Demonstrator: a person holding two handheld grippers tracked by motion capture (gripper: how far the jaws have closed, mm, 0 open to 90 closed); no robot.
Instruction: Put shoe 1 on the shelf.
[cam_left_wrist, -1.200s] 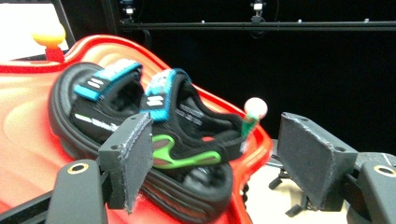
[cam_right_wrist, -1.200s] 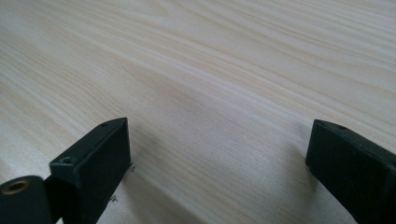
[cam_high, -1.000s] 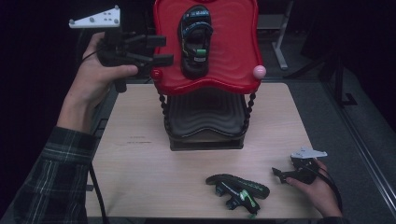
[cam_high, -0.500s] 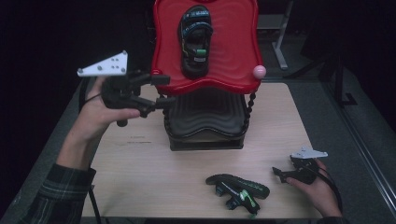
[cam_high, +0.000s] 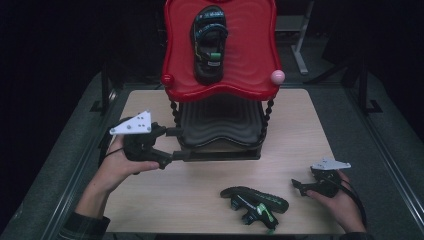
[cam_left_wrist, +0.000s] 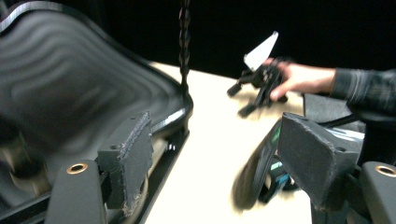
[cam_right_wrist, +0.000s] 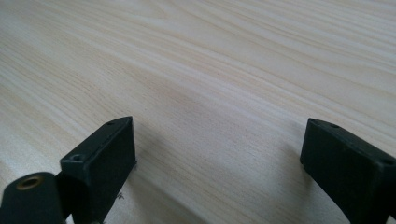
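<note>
The left gripper (cam_high: 167, 146) has its jaws standing wide with nothing between them; they point level at the left edge of the black lower tray (cam_high: 220, 122), close beside it, and whether they touch it cannot be told; in the left gripper view the ribbed black tray (cam_left_wrist: 79, 88) lies just past the left jaw, and a blurred sandal (cam_left_wrist: 261, 163) lies on the desk (cam_left_wrist: 210, 140) near the right jaw. The right gripper (cam_high: 300, 186) rests low at the right front of the desk (cam_high: 200, 190); its jaws are also wide apart and hold nothing, with bare pale wood (cam_right_wrist: 210, 93) between them in the right gripper view.

The stand has two trays, one above the other, joined by beaded black posts (cam_high: 174, 112); the red upper tray (cam_high: 250, 55) holds one dark sandal (cam_high: 209, 42) lying lengthwise; no contents can be made out in the black lower tray. A second dark sandal (cam_high: 255, 202), with green marks, lies on the desk at the front, between the two hands and nearer the right gripper, apart from both.
</note>
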